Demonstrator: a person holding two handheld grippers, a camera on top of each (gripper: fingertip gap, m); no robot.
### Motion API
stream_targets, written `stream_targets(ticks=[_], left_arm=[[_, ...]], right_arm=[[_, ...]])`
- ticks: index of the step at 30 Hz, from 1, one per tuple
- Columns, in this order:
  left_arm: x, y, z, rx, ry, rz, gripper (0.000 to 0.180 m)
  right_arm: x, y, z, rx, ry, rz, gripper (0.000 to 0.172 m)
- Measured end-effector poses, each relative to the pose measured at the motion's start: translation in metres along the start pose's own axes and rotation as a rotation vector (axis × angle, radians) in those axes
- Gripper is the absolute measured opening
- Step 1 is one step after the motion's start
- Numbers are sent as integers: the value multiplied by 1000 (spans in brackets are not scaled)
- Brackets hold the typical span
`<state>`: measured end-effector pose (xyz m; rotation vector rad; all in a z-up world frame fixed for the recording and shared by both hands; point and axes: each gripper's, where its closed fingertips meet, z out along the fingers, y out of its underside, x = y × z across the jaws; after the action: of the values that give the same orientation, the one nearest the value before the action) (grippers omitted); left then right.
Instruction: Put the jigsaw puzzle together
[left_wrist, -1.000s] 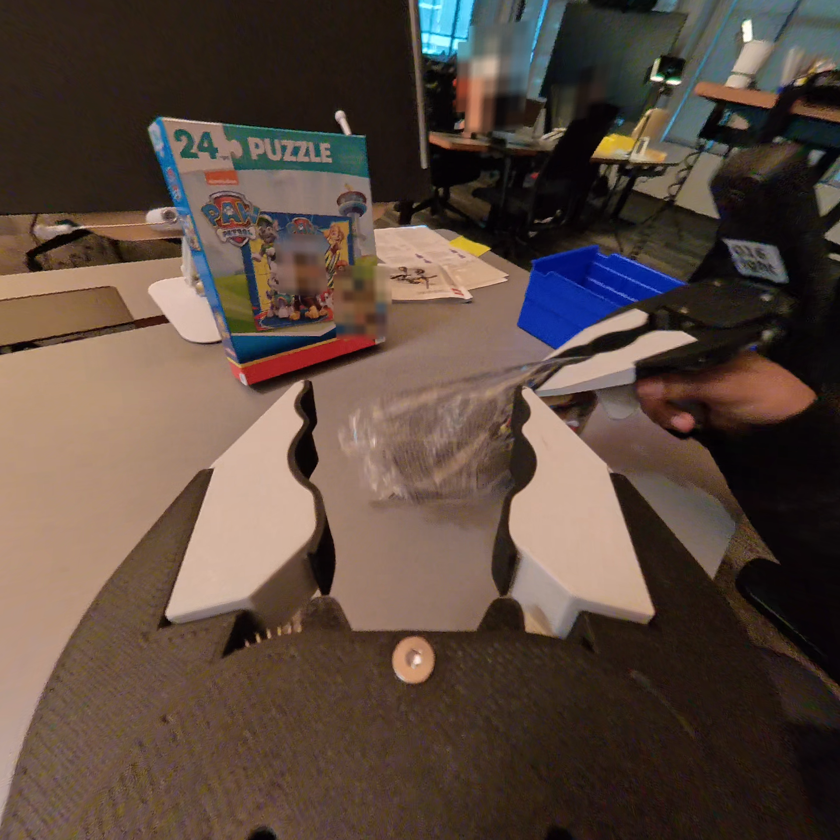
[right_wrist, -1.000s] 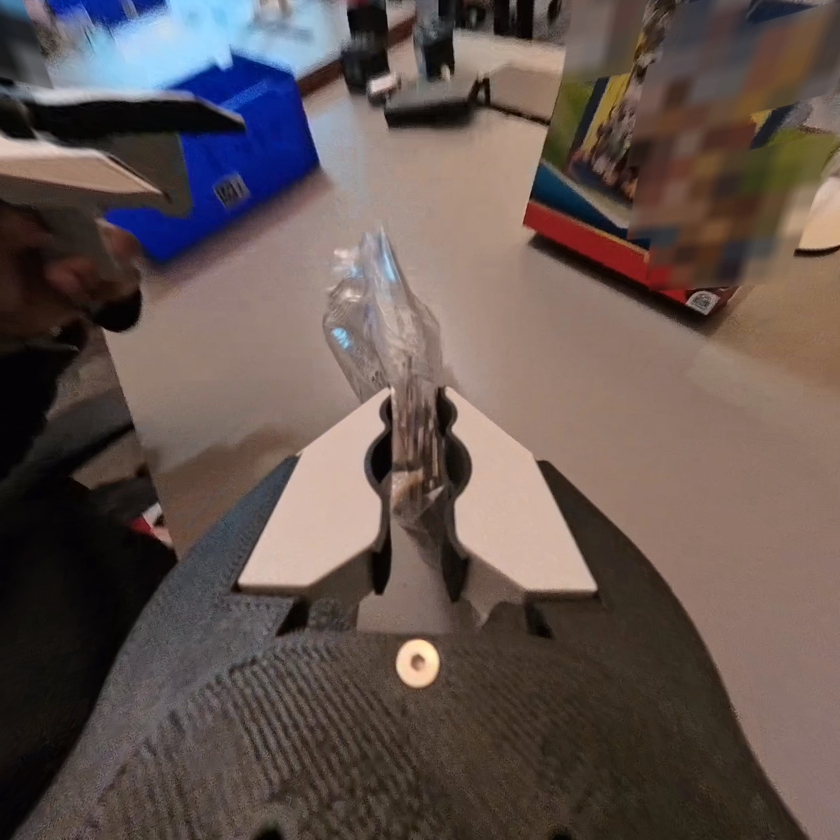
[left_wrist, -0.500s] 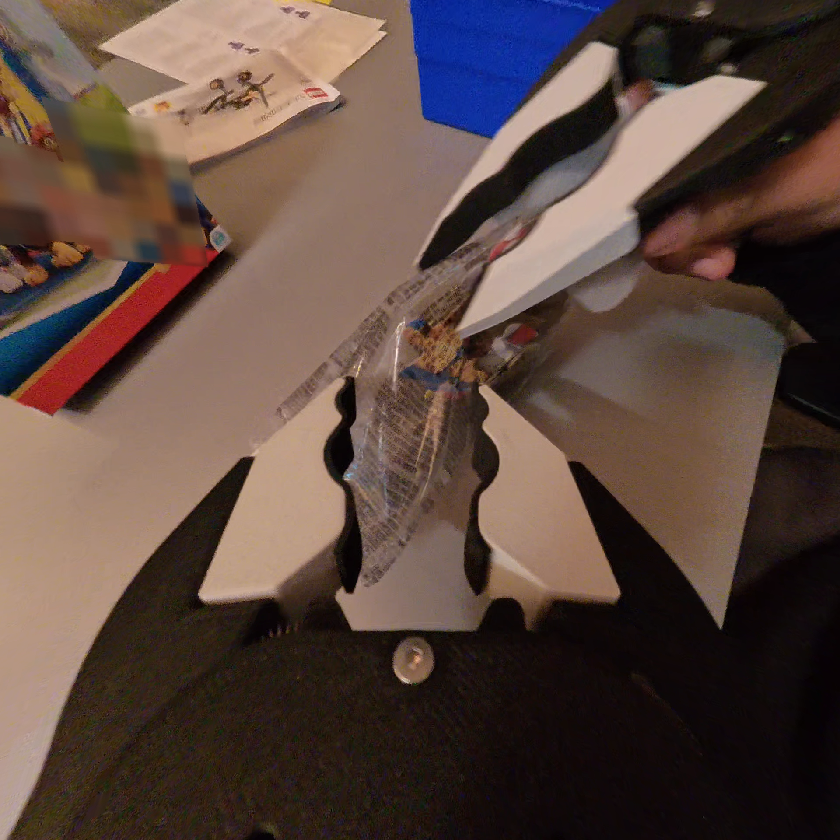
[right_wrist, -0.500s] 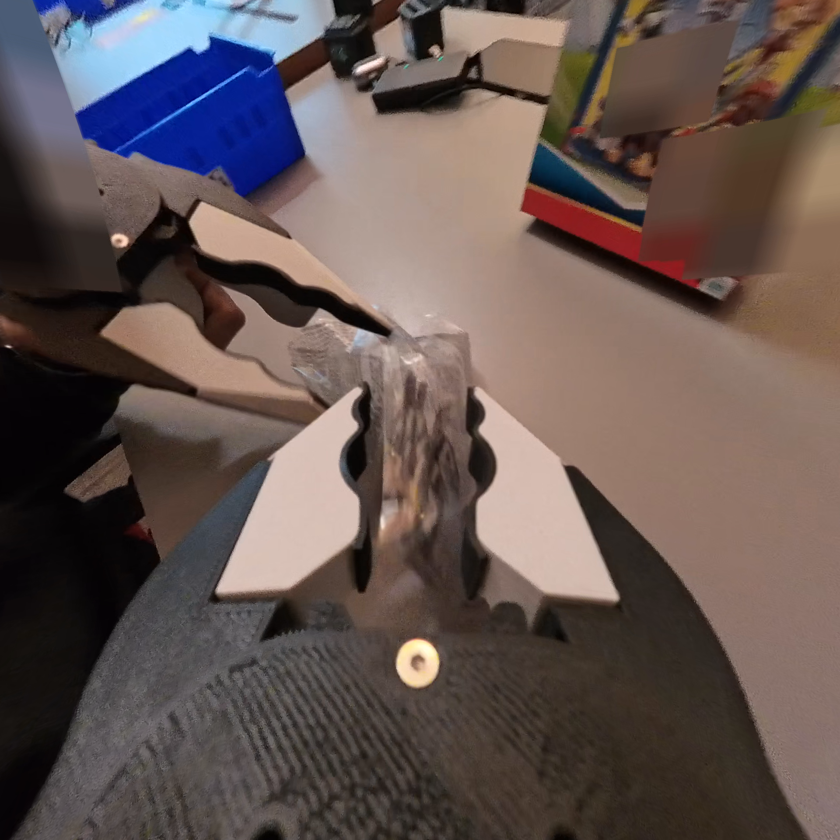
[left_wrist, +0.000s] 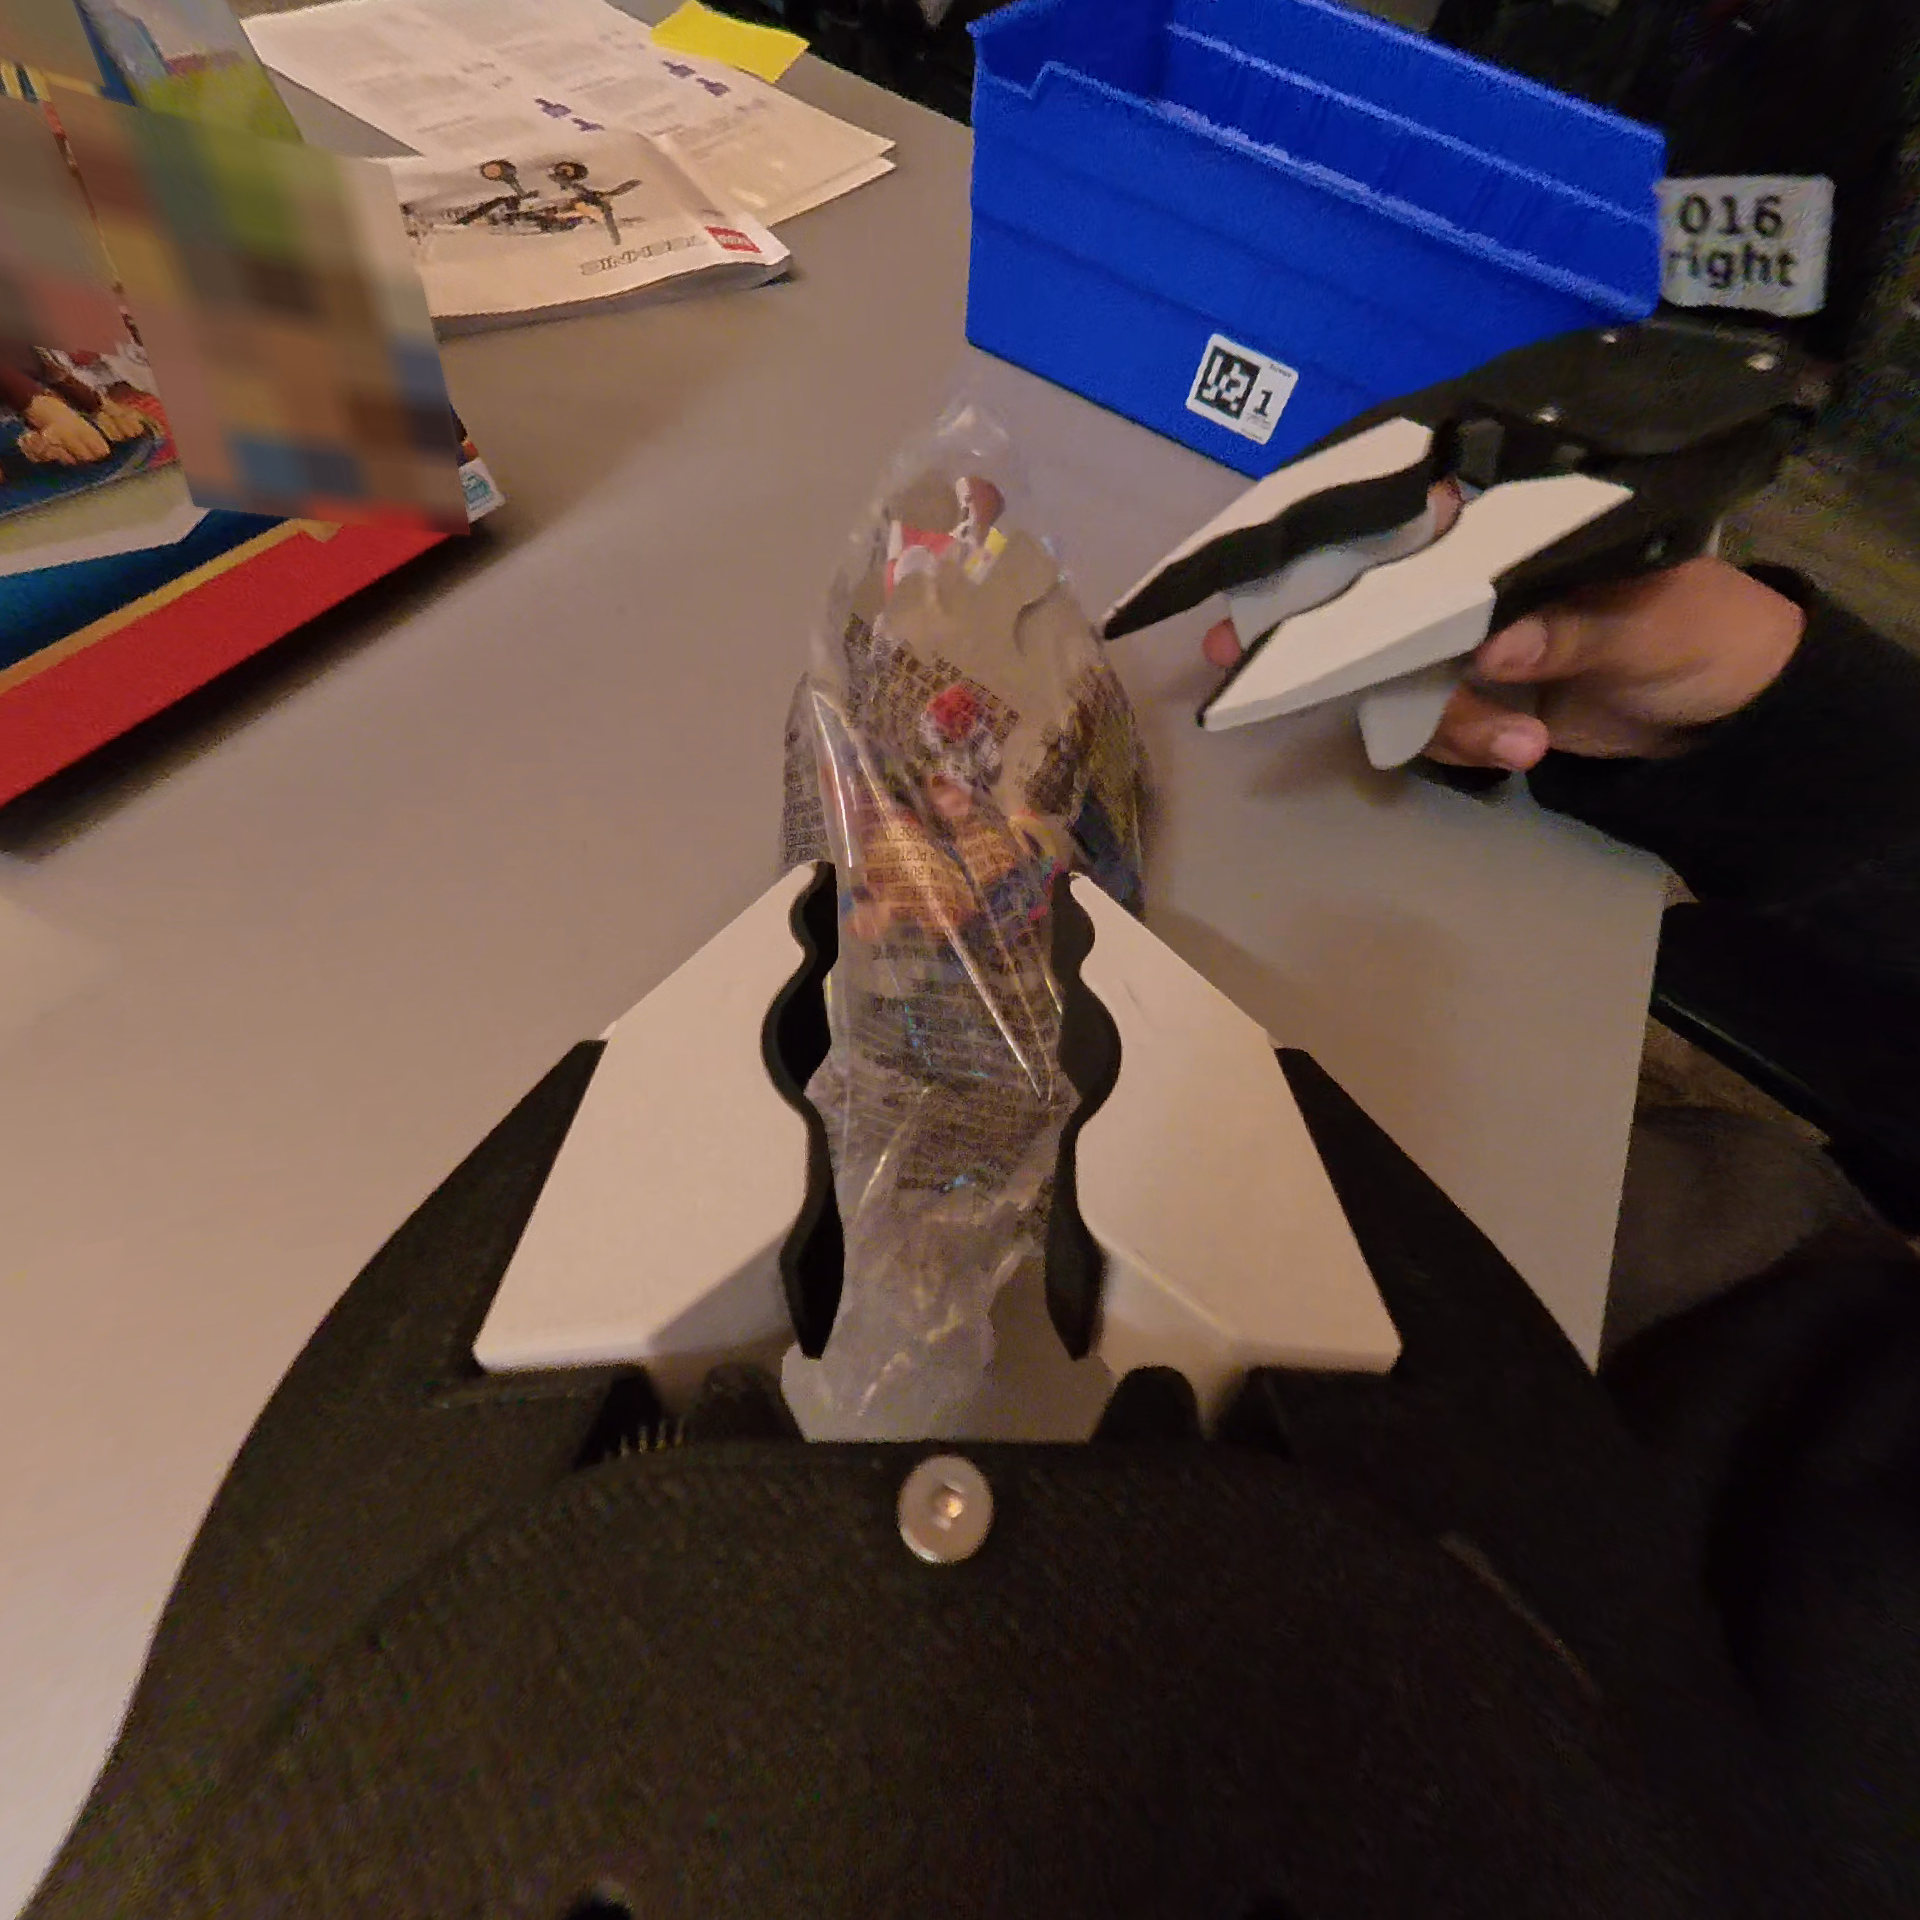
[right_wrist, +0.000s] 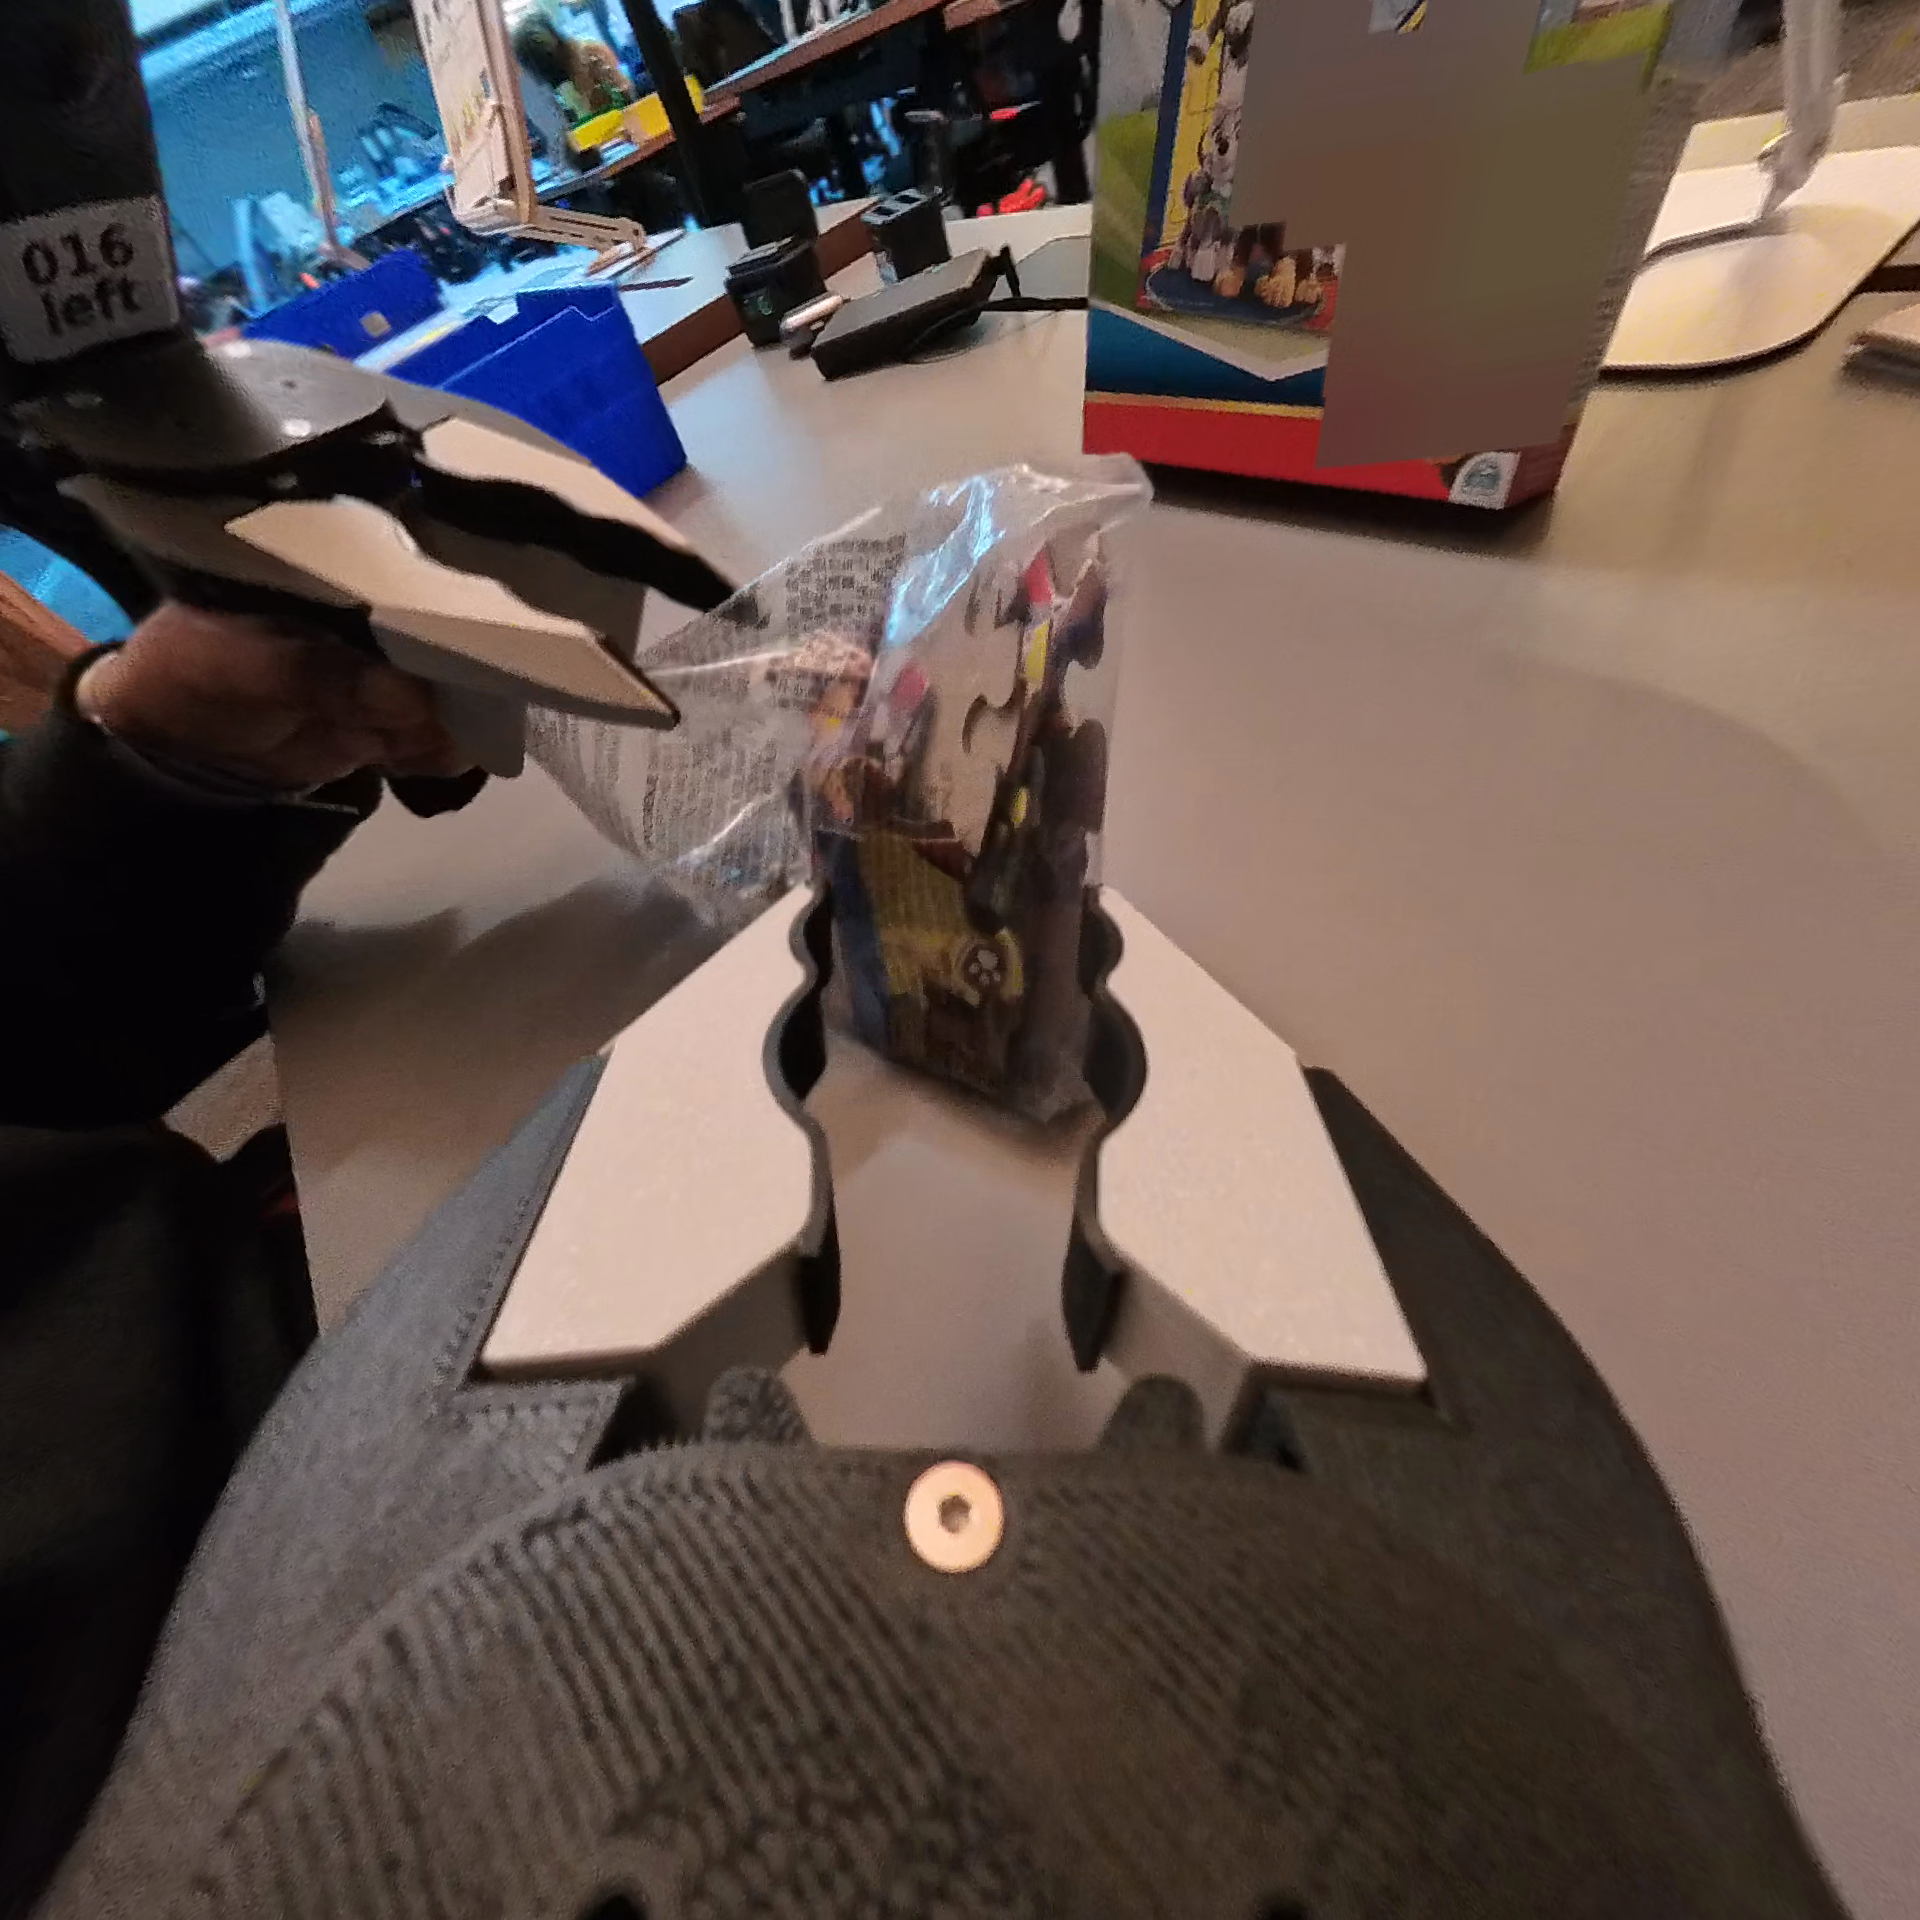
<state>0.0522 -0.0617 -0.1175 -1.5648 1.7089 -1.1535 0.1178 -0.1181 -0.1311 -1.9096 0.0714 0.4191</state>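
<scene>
1. The left gripper (left_wrist: 940, 894) is closed on a clear plastic bag of puzzle pieces (left_wrist: 951, 790), its wavy black pads pressed against the crinkled film on both sides.
2. The bag stands up out of the fingers above the grey table (left_wrist: 468, 831), printed film and coloured cardboard pieces showing through (the upper end is mostly air and a few loose pieces).
3. The right gripper (left_wrist: 1153, 665) sits just beside the bag, fingers parted and apart from the film in the left wrist view; a hand (left_wrist: 1621, 675) holds its handle.
4. In the right wrist view the bag (right_wrist: 966, 831) stands between the right gripper's (right_wrist: 956, 925) spread fingers, with a gap at the left pad.
5. A blue bin (left_wrist: 1299, 229) stands behind, an instruction booklet (left_wrist: 582, 229) and a puzzle box (left_wrist: 208, 499) to the left.
</scene>
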Motion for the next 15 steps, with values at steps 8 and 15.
stream_targets(ticks=[8,15], left_arm=[[-7,9,-11,12,-24,-2,22],[-11,14,-21,18,-11,-21,34]], right_arm=[[14,-17,28,-43,-188,293,52],[39,-10,45,-220,-103,371,55]])
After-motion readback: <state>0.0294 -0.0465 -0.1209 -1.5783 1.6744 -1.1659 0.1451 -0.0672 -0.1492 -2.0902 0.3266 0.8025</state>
